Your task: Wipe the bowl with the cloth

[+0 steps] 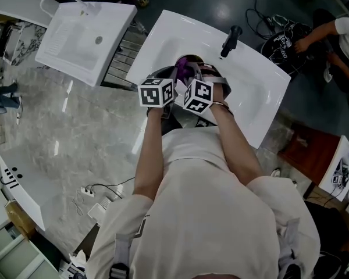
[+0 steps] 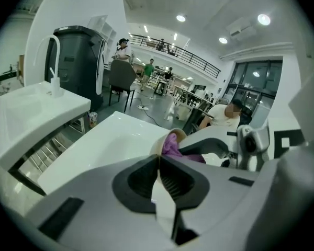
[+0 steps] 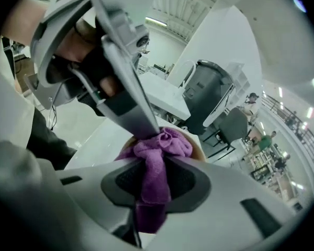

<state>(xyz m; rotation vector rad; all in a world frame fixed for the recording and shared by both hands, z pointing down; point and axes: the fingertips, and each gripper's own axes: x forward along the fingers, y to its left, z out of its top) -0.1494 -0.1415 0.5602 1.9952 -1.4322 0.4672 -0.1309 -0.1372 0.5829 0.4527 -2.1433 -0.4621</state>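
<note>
snugly between right tongs (image 3: 156, 165), crumpled plush purple cloth (image 3: 163, 141) in tan bowl (image 3: 197, 150)

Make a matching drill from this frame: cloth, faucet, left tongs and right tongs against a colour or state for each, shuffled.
Things:
1. cloth
2. faucet
3. left tongs
4. right tongs

States:
A. shut on the cloth
B. black, on the far edge of the sink
C. closed at the rim of the bowl
D. purple, bunched in the bowl

Pairs: 1-D, 2-B, 3-C, 4-A.
</note>
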